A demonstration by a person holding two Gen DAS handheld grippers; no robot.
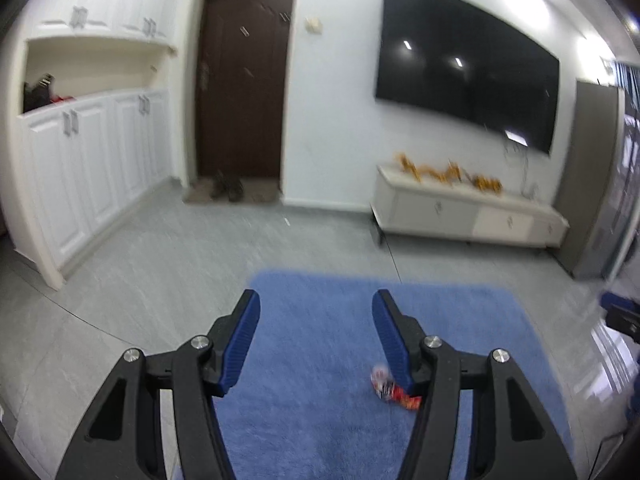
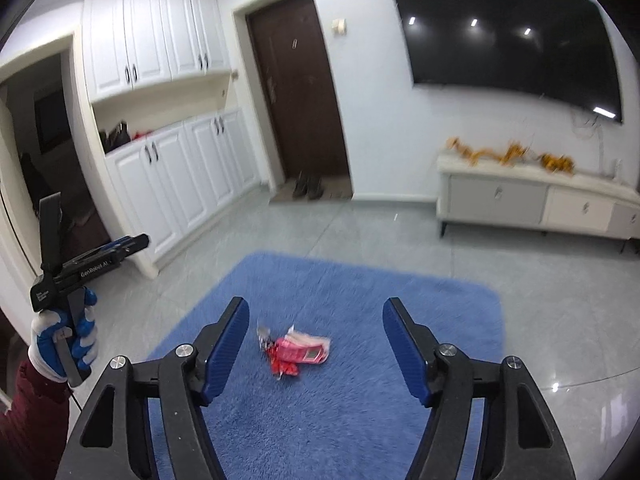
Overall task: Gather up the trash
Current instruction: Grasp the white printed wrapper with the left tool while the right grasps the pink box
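Observation:
A crumpled red and pink snack wrapper (image 2: 296,350) lies on a blue rug (image 2: 360,288) on the floor. In the left wrist view the wrapper (image 1: 394,390) shows partly behind the right finger. My right gripper (image 2: 316,312) is open and empty, held above the rug with the wrapper below and between its fingers. My left gripper (image 1: 316,304) is open and empty, above the rug (image 1: 320,320) and left of the wrapper. The left gripper also shows in the right wrist view (image 2: 132,242), held in a gloved hand at the far left.
White cabinets (image 2: 180,176) line the left wall. A dark door (image 2: 300,92) with shoes (image 2: 306,186) on a mat stands at the back. A low white TV stand (image 2: 536,200) sits under a wall-mounted TV (image 2: 508,28) at the right. Grey tile floor (image 2: 360,224) surrounds the rug.

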